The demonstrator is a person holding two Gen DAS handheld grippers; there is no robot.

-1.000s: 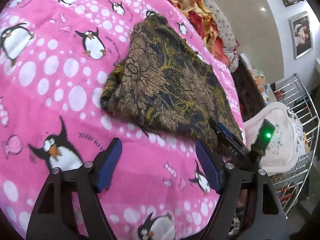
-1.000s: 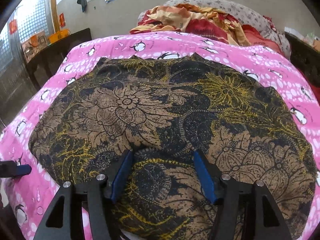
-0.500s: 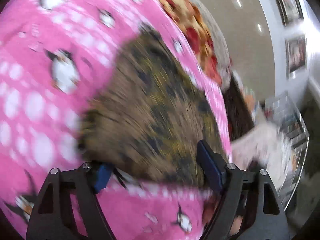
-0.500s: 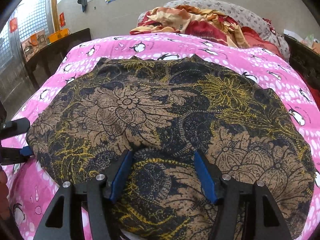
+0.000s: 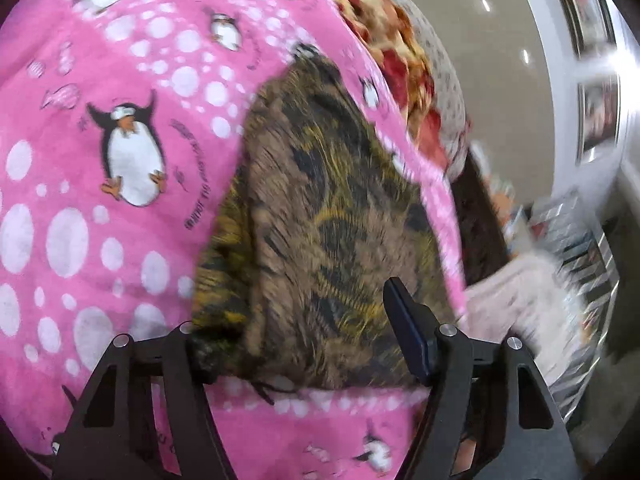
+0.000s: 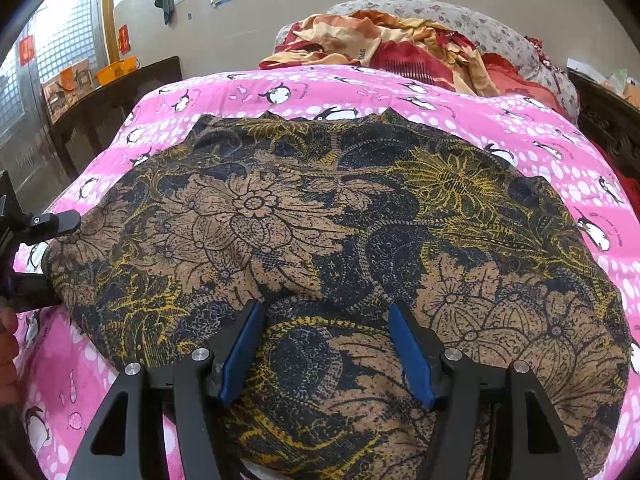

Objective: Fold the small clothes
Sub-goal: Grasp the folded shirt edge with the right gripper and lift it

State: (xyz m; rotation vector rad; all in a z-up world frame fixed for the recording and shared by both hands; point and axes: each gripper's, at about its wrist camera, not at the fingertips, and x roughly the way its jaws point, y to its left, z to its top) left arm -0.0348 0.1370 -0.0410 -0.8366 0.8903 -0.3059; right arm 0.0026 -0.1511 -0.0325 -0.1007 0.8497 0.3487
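Pink penguin-print bedsheet (image 6: 360, 88) covers the bed, with a heap of red and orange bedding (image 6: 400, 48) piled at the far end against a grey wall. Spread flat on the sheet lies the task's piece, a dark floral-print garment (image 6: 320, 220) in brown, black and yellow.

In the right wrist view, the right gripper (image 6: 326, 346) sits low over the near part of the garment with its blue-padded fingers spread wide; cloth bulges between them, but nothing is pinched. The left gripper (image 5: 300, 332) is at the garment's side edge, also wide open. Its right pad (image 5: 408, 340) rests over the cloth, while its left finger is hidden behind a bunched fold of fabric (image 5: 216, 312), so it looks placed around that edge rather than gripping it. The left wrist view is blurred by motion, which makes the exact contact hard to read.

The main risk, as I judge it, is a poor grab at that edge. The cloth is doubled there, so closing could catch only one layer, or catch the bedsheet along with it, and lifting would then drag the sheet or leave the fold crooked. With the right gripper holding nothing, the garment may also slide across the smooth sheet when the left side is pulled.
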